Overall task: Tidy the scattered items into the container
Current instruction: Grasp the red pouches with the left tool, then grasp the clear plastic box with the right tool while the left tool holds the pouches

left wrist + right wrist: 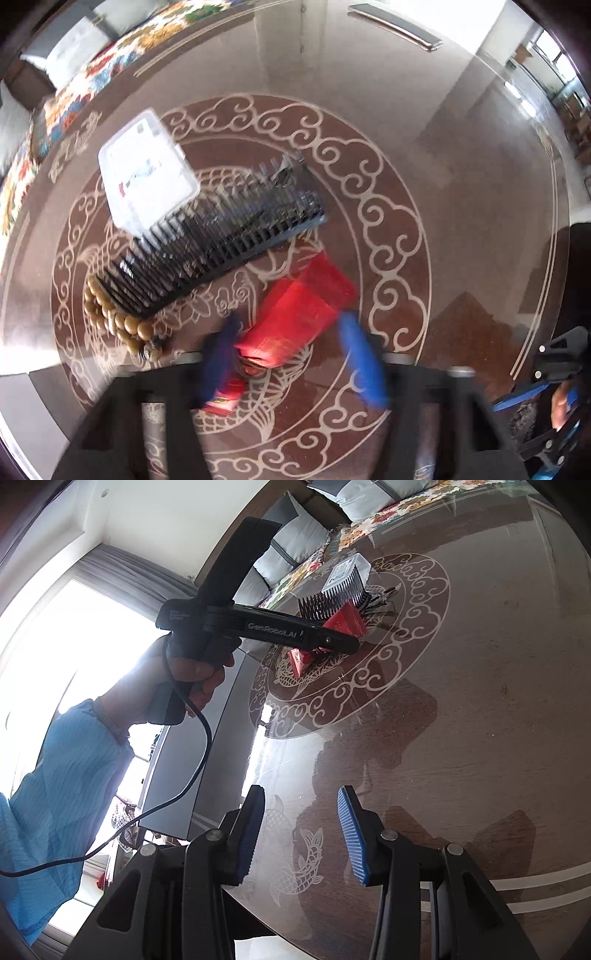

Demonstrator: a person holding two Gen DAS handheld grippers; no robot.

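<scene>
Comb (pixel 221 240), black and wide-toothed, is seen lying on the glass table (pixel 443 184) with its long axis running from lower left to upper right in the left wrist view, teeth directed toward the upper left. Its teeth overlap the edge of a clear plastic container (pixel 146 171), and its lower end rests against a string of wooden beads (pixel 114 317). Just below the comb a red packet (pixel 299 317) is placed, its long axis also slanted from lower left to upper right.

The left gripper (pixel 291 354) is pointed straight down over the red packet. Its blue fingers (pixel 360 362) are blurred and set either side of the packet's lower end; whether the pads press on it cannot be told. In the right wrist view the left gripper is held by a hand (pixel 192 679) in a light blue sleeve (pixel 62 797).

The right gripper (pixel 301 836) is tilted down toward bare glass near the table's edge, its jaws parted about halfway with nothing between them.
</scene>
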